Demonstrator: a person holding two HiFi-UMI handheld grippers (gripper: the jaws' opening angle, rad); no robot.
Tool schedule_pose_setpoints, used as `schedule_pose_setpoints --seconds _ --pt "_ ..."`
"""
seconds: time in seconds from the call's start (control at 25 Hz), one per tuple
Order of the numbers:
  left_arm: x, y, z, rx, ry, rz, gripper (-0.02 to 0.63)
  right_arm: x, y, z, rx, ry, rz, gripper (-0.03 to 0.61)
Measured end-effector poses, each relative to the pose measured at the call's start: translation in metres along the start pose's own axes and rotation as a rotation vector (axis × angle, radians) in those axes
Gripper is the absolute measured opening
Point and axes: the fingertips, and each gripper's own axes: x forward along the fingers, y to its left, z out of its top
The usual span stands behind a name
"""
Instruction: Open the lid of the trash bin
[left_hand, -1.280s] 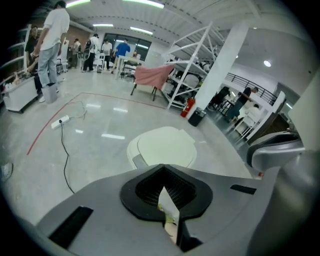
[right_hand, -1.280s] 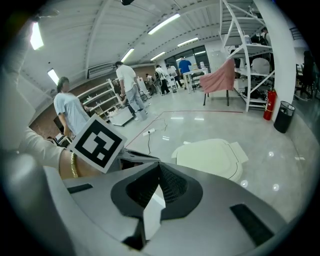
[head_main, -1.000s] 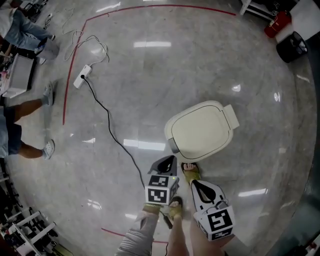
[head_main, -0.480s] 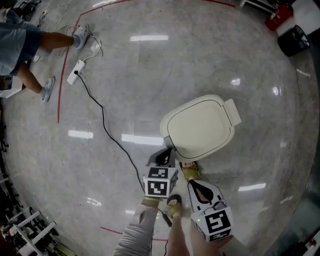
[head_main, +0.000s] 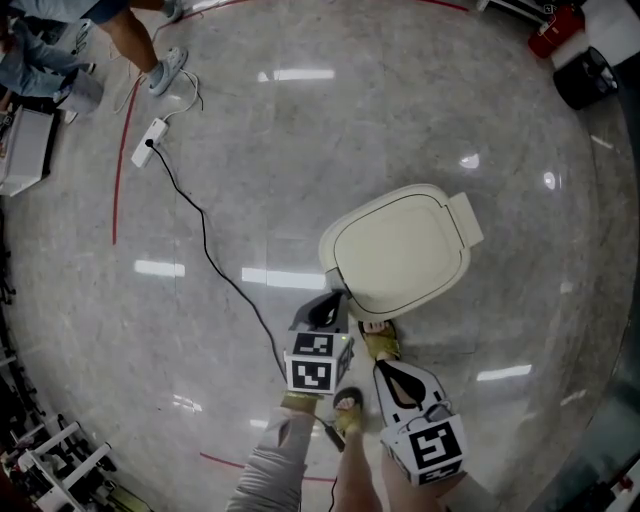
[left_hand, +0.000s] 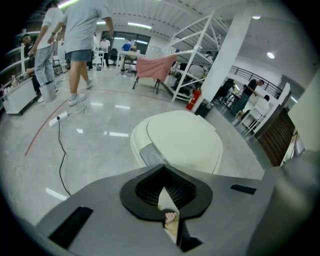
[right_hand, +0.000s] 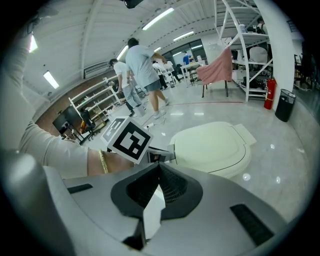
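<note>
Fingers, left gripper (head_main: 334, 301): held shut, nothing gripped — tips just beside the trash bin (head_main: 331, 266).
Fingers, right gripper (head_main: 386, 370): held shut, nothing gripped.
Lid (head_main: 405, 245): closed, bin set on the floor (head_main: 250, 180).

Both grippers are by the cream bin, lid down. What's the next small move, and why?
Probably ease the left gripper forward onto the grey panel at the front rim of the cream plastic trash bin. The lid lies closed, the shut jaws sit right by that panel, and it looks like the release.
</note>
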Motion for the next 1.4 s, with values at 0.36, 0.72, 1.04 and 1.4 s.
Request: schedule_pose_setpoints --seconds 0.36,0.72,1.04,1.4 --pt "0.002 0.0 0.0 -0.04 -0.003 -0.005 0.005 -0.001 0.005 -0.001 -0.004 0.001 0.002 -0.001" --pt "0.002 0.005 0.0 -0.035 0.0 -0.018 0.005 0.004 0.005 0.005 -0.005 -0.008 -0.012 -0.002" --pt "0.002 0.005 -0.001 -0.037 0.019 -0.027 0.005 0.003 0.004 0.001 0.0 0.004 -0.017 -0.002" --pt "0.002 0.004 0.0 -0.031 0.039 -0.02 0.005 0.001 0.006 0.005 0.01 -0.021 -0.023 -0.001"
